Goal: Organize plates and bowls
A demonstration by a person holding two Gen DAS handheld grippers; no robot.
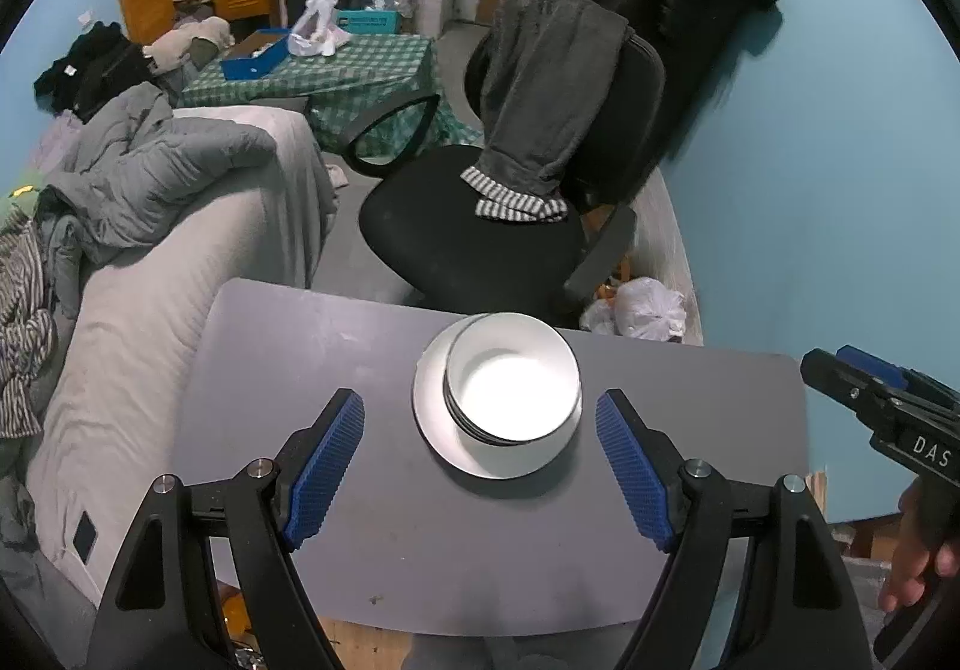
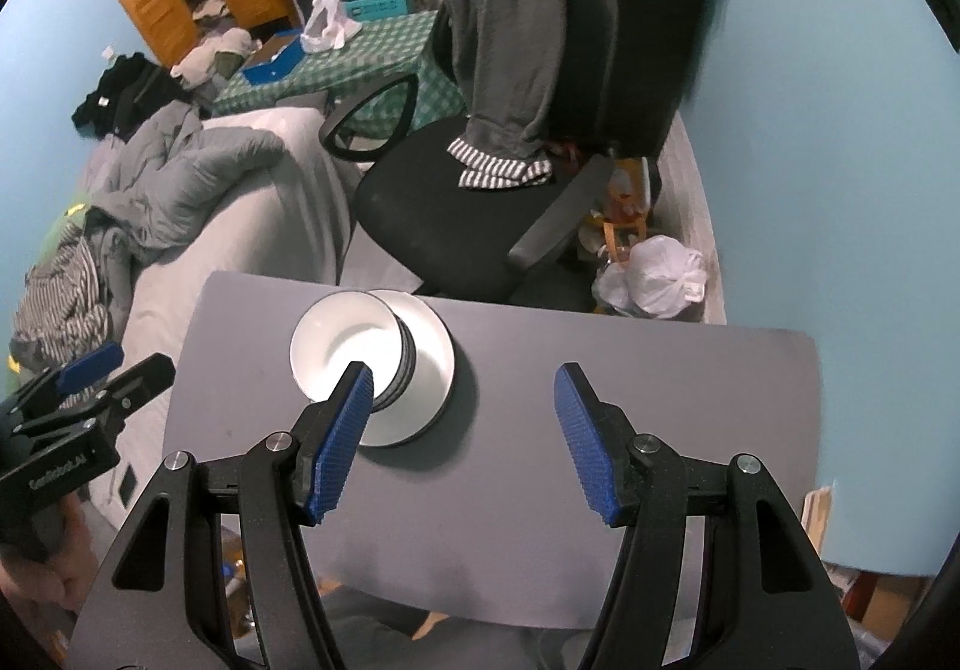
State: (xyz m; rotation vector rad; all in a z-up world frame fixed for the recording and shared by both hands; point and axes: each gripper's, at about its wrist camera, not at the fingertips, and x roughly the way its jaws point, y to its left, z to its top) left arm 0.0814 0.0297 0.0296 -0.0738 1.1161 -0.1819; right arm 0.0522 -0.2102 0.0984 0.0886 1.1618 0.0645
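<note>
A stack of white bowls [image 1: 513, 385] sits on a white plate [image 1: 432, 400] near the far edge of the grey table [image 1: 300, 358]. My left gripper [image 1: 480, 406] hovers above and in front of the stack, open and empty, its blue pads [image 1: 327, 460] wide apart. In the right wrist view the bowls [image 2: 342, 346] and the plate [image 2: 429, 370] lie to the left. My right gripper [image 2: 463, 376] is open and empty above bare table [image 2: 630, 358]. Each gripper shows in the other's view: the right gripper [image 1: 831, 361] at the table's right edge, the left gripper [image 2: 141, 361] off its left edge.
A black office chair [image 1: 480, 244] draped with grey clothes stands just behind the table. A grey covered sofa [image 1: 180, 262] runs along the left. A white plastic bag [image 1: 648, 307] lies on the floor by the blue wall [image 1: 840, 190].
</note>
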